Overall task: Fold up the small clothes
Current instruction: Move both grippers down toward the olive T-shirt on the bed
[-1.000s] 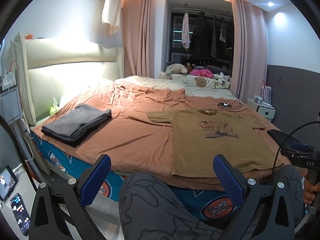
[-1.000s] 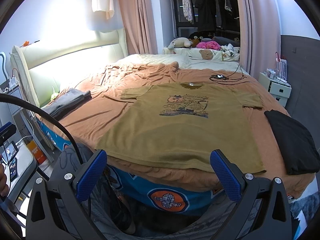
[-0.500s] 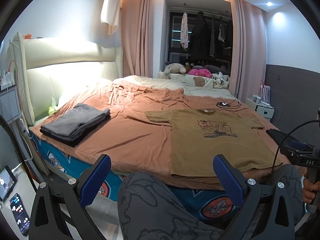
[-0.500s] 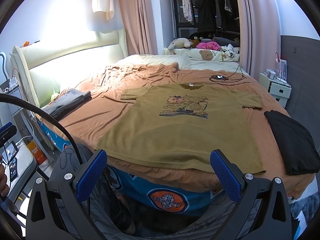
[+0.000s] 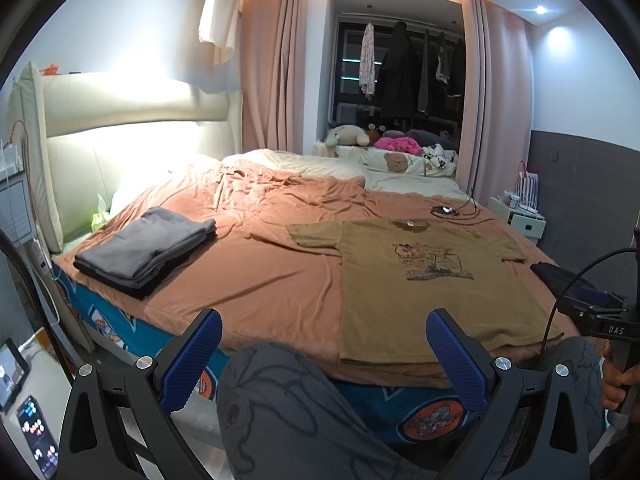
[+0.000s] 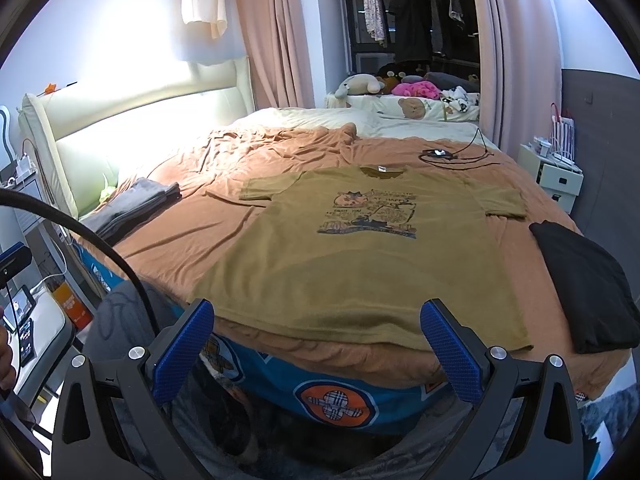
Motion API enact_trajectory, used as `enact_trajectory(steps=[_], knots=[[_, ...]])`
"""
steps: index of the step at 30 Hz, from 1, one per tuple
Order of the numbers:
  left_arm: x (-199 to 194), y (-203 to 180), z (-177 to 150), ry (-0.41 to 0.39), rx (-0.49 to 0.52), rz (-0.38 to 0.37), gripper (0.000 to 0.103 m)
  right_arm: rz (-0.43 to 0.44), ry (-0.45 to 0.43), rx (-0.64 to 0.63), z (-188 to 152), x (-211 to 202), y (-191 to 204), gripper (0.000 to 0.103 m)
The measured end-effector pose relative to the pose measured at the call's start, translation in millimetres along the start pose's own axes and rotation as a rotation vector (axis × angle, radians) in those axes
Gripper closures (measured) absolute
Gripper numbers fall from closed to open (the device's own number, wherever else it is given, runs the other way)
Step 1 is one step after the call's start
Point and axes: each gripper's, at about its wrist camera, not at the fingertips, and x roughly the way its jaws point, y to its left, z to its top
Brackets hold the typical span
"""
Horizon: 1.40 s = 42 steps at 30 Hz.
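- Olive graphic T-shirt (image 6: 360,256) lies flat, print up, on orange bedspread (image 5: 256,276), hem at near bed edge.
- Left gripper (image 5: 324,354): spread wide, empty, short of bed.
- Right gripper (image 6: 316,346): spread wide, empty, at hem.
- Folded grey clothes (image 5: 144,248) well left.

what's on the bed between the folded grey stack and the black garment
The olive t-shirt lies spread flat between the grey stack and the black garment, with bare orange bedspread on either side of it. The right wrist view shows this best.
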Motion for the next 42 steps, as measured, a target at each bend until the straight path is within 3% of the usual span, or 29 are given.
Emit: enact_trajectory(steps=[10,42], knots=[[40.5,16.8,30.9,0.012,0.02,0.007,0.0,-0.001,-0.003,-0.025,28.2,33.6,5.4,0.0],[196.1,61.4,100.4,0.129,-0.03,0.074,0.0,0.052,0.13,-0.06,133.9,209.8,-11.7,0.0]])
